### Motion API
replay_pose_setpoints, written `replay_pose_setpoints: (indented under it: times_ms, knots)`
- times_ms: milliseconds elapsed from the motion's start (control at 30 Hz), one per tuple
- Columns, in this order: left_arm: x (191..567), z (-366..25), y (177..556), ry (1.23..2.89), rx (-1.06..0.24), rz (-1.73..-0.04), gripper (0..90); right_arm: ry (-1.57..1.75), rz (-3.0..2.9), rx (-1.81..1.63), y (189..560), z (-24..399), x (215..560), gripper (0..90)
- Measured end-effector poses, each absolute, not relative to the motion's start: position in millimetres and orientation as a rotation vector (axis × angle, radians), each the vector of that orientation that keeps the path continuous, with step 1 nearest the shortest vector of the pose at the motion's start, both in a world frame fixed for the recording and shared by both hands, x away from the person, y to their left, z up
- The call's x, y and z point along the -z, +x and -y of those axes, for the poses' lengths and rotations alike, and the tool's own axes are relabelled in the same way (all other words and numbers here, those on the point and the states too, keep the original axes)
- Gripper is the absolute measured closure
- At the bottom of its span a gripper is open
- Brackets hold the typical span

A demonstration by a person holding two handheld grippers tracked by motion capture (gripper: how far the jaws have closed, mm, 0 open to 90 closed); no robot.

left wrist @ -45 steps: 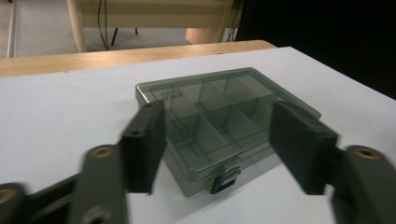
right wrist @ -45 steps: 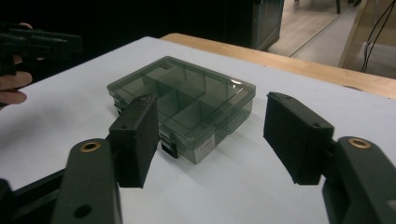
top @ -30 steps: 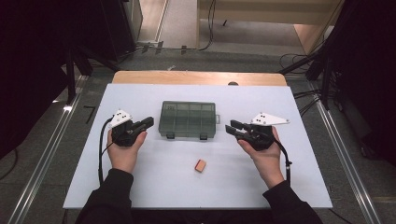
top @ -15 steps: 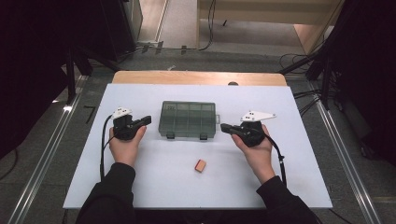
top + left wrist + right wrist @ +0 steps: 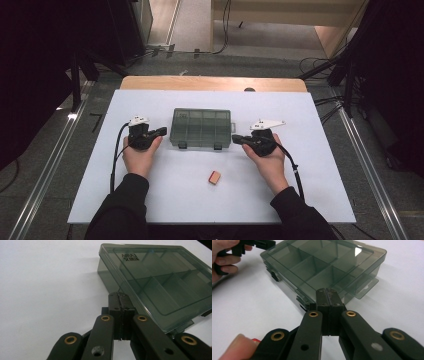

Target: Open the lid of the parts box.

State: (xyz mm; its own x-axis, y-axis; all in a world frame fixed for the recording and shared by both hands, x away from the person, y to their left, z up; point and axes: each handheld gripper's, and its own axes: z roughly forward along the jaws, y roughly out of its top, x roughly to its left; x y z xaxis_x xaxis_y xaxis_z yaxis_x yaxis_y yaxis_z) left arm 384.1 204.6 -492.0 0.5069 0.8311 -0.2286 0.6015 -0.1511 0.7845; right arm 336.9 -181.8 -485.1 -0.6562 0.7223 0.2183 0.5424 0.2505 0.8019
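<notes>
Organizer box (image 5: 202,128), smoky see-through plastic w/ divided compartments and lid down, sits mid-desk toward the far edge; small orange block (image 5: 214,177) lies nearer the front edge, well apart. Left gripper (image 5: 161,131) and right gripper (image 5: 236,139) flank the box's short sides, both w/ jaws pressed together on nothing, tips just beside its walls. Looks like the approach step; next prob. calls for working the two front latches (image 5: 182,145) to free the lid — hard, slick plastic, so tips may skid.
</notes>
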Motion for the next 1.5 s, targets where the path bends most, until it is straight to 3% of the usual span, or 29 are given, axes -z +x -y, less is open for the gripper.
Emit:
replay_pose_setpoints:
  times_ms: [1500]
  knots:
    - [499,-198,379,1.921,-0.218,-1.169,90.0,1.165,-2.424,-1.196,345,179,507,87.8]
